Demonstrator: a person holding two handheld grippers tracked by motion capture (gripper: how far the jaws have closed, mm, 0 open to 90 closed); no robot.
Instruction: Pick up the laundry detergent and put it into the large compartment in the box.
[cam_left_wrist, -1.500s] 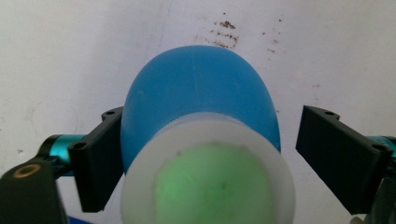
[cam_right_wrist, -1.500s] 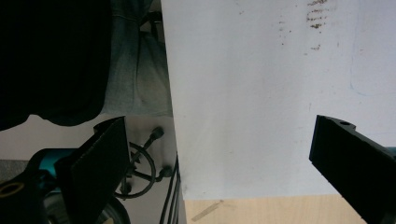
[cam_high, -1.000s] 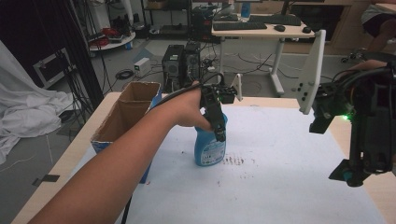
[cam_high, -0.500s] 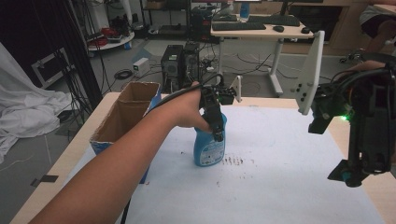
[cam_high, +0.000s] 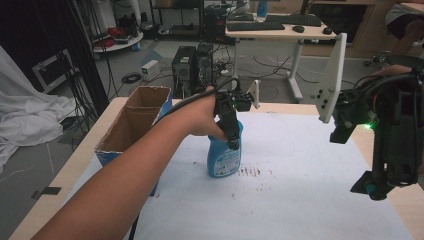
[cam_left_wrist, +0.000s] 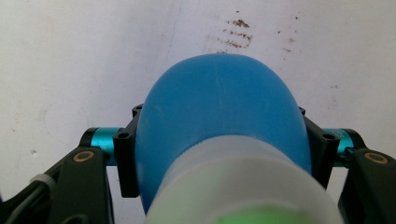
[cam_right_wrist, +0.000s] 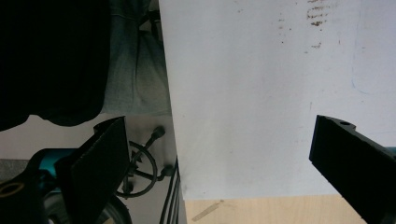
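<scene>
Left gripper (cam_high: 231, 131) clamped on blue bottle (cam_high: 224, 155), standing on surface (cam_high: 300, 200); right gripper (cam_right_wrist: 224, 154) wide, empty; lifting undone.

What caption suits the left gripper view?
Left gripper clamped on a blue bottle over the white table cover, brown specks beyond.

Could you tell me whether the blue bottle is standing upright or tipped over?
Upright: the blue bottle stands on its base on the white mat, with the left gripper clamped around it.
</scene>
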